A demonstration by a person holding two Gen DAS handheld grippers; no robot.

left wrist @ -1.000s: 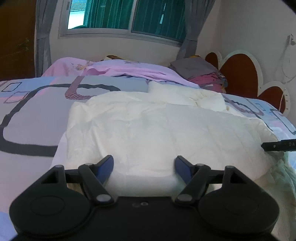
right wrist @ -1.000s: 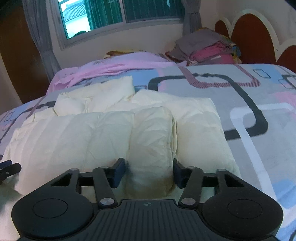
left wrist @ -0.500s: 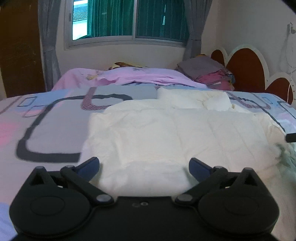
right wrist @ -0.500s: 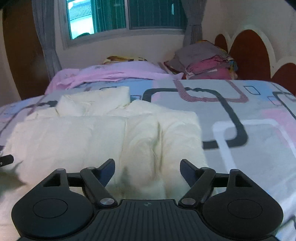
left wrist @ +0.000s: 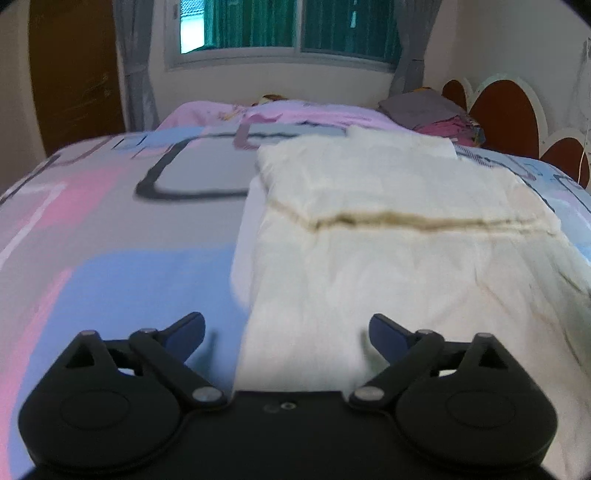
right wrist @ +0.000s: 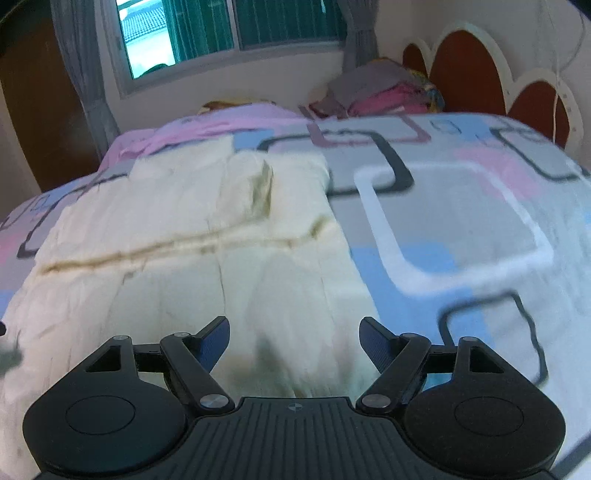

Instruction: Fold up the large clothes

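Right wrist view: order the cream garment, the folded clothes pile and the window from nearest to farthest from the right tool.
1. Cream garment: directly under and ahead of the right tool, centre-left.
2. Folded clothes pile: far end of the bed, upper right.
3. Window: back wall, top, behind the bed.

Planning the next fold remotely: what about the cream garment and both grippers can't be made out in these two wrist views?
- Cream garment: its near hem, left wrist view, hidden behind the left gripper.
- Garment type, sleeves: unreadable; both views motion-blurred.
- Right wrist view: the garment's left edge leaves the frame; the right gripper covers its near edge.
- Neither gripper shows in the other's view.
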